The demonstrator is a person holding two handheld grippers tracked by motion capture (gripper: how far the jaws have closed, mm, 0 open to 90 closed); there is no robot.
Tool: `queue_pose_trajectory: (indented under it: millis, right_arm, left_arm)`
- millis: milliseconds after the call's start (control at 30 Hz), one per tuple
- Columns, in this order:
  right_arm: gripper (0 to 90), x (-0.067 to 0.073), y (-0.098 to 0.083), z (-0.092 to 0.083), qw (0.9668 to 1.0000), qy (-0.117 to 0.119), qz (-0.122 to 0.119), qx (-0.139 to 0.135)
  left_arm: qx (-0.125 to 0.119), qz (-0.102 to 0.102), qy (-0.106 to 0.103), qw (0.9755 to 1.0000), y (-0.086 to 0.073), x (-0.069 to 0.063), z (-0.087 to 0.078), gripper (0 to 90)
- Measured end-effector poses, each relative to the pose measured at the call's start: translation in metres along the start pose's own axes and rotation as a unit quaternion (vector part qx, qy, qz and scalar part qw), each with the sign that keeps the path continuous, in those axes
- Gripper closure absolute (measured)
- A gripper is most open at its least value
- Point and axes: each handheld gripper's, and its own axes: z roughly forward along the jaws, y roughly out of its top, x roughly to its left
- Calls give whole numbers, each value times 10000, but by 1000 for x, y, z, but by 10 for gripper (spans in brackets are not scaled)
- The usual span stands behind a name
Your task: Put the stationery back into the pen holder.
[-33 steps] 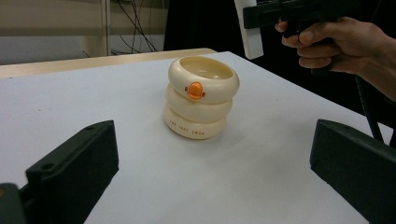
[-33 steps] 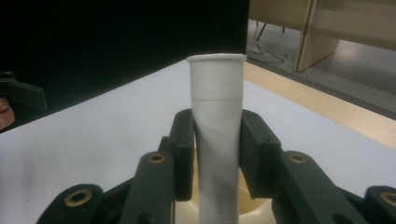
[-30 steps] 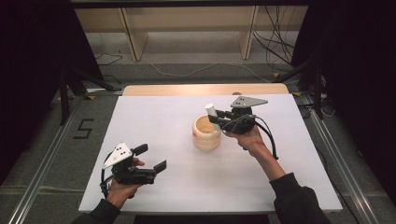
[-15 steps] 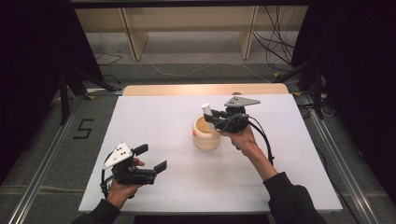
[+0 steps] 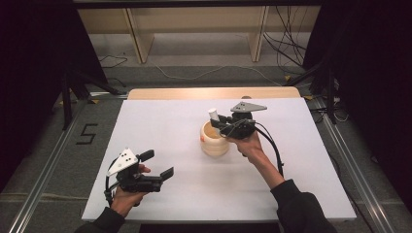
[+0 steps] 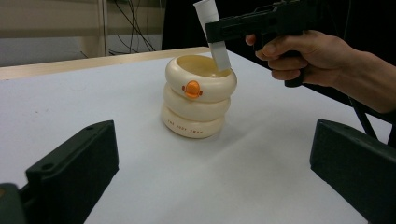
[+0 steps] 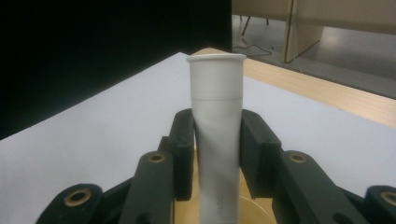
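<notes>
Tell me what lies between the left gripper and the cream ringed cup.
Nothing: between the left gripper and the cream ringed cup the white table is bare, in the high view and the left gripper view.

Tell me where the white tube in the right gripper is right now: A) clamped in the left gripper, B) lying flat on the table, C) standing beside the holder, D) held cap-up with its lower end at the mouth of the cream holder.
D: the right gripper clamps the white tube cap-up, its lower end dipping just inside the cream holder's rim.
</notes>
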Motion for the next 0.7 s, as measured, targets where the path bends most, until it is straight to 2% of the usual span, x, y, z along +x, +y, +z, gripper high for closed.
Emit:
queue_pose_trajectory:
  millis: [700]
  right_arm:
    - [682,3,-7,5,9998,-43,34,177]
  left_arm:
    - [16,16,29,10000,0,0,0,4]
